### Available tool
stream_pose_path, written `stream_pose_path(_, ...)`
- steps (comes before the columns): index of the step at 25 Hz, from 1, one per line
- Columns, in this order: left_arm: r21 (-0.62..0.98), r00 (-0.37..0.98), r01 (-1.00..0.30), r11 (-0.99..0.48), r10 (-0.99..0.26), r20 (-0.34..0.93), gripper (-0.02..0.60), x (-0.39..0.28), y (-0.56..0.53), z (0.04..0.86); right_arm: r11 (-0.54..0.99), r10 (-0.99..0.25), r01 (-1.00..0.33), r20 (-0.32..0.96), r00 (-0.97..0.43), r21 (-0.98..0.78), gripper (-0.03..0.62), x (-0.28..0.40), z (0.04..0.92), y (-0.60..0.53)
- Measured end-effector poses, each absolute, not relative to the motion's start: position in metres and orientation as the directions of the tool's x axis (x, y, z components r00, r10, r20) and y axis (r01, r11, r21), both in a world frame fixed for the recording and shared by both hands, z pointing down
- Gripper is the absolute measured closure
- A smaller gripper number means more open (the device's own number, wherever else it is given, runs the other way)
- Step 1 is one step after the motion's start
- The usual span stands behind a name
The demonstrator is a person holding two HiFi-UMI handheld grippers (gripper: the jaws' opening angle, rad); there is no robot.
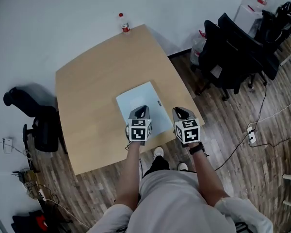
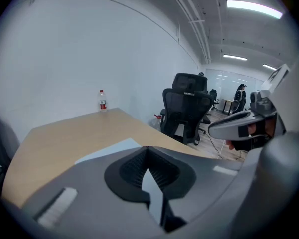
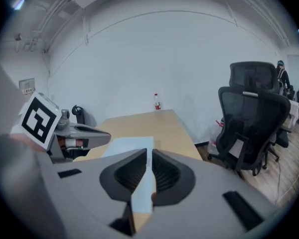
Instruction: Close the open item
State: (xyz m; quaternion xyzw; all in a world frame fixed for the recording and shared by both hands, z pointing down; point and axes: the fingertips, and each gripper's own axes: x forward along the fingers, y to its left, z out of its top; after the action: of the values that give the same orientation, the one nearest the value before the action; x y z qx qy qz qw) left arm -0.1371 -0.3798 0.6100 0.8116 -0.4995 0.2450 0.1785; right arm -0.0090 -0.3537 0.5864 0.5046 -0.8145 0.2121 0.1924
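Note:
A pale blue flat item [image 1: 141, 97], like a thin folder or case, lies flat on the wooden table [image 1: 92, 86] near its front edge, with no raised cover showing. My left gripper [image 1: 141, 110] hovers over its near edge, jaws shut on nothing. In the left gripper view the item [image 2: 105, 150] lies just ahead of the left gripper [image 2: 147, 148]. My right gripper [image 1: 180, 112] hangs beside the item's right edge, above the table's front right corner. In the right gripper view its jaws [image 3: 150, 152] stand a narrow slit apart with nothing between them, and the item [image 3: 129, 146] lies ahead to the left.
A water bottle [image 1: 124, 24] stands at the table's far edge. Black office chairs [image 1: 233, 57] are grouped to the right, and another black chair [image 1: 39, 125] is at the left. Cables and a power strip [image 1: 251, 135] lie on the wood floor.

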Motion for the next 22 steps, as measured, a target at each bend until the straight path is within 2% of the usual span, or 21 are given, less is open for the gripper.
stream_pose_path(12, 0.009, 0.242, -0.968, -0.251, -0.919, 0.312, 0.574, -0.172, -0.312, 0.49, 0.543, -0.791, -0.835, 0.277, -0.545, -0.091, 0.577, -0.042, 0.481, -0.334)
stream_pose_path(17, -0.024, 0.178, -0.982, -0.186, -0.966, 0.19, 0.574, -0.178, -0.275, 0.441, 0.563, -0.81, -0.826, 0.178, -0.558, -0.03, 0.58, -0.042, 0.44, -0.314)
stream_pose_path(22, -0.05, 0.117, -0.991, -0.123, -0.987, 0.112, 0.574, -0.176, -0.238, 0.414, 0.6, -0.795, -0.799, 0.137, -0.591, 0.034, 0.582, -0.041, 0.416, -0.285)
